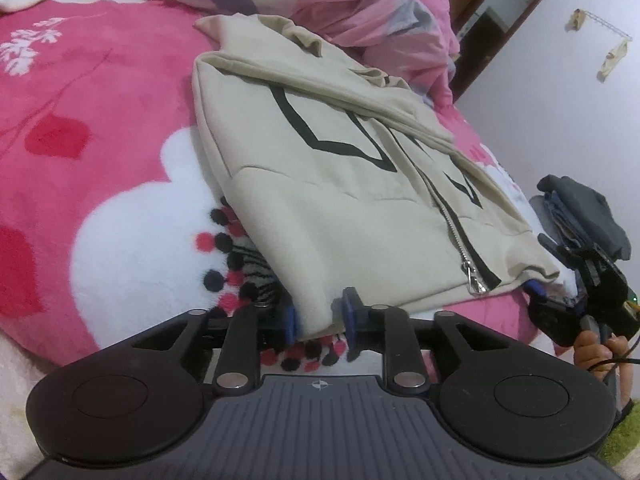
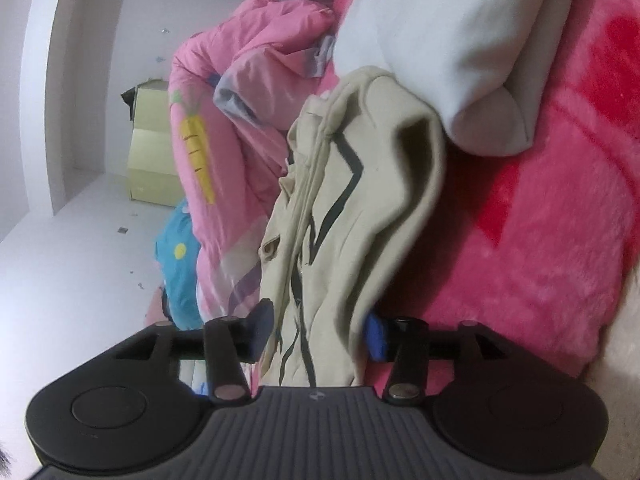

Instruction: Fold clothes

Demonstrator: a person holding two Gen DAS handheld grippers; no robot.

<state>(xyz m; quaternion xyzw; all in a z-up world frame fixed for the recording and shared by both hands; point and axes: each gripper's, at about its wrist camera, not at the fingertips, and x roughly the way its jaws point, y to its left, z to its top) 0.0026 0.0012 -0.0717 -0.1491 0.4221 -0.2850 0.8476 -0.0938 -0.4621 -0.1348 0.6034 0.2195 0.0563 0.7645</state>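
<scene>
A beige zip hoodie (image 1: pixel 320 184) with black line print lies flat on a pink plush blanket (image 1: pixel 80 92), zipper (image 1: pixel 460 240) toward me. My left gripper (image 1: pixel 318 318) straddles the near left corner of its hem: the cloth sits between the blue pads (image 1: pixel 291 320), which stand a little apart and do not squeeze it. My right gripper (image 1: pixel 548 270), held by a hand (image 1: pixel 592 344), is at the hem's right corner. In the right wrist view the hoodie (image 2: pixel 360 208) bunches between that gripper's (image 2: pixel 318 336) parted pads (image 2: pixel 378 340), with a gap beside one pad.
A pink duvet (image 1: pixel 380 8) is heaped behind the hoodie. Folded dark clothes (image 1: pixel 584 208) are stacked at the bed's right edge. A white garment (image 2: pixel 440 40) lies past the hoodie. A pale green box (image 2: pixel 152 148) stands on the floor by the wall.
</scene>
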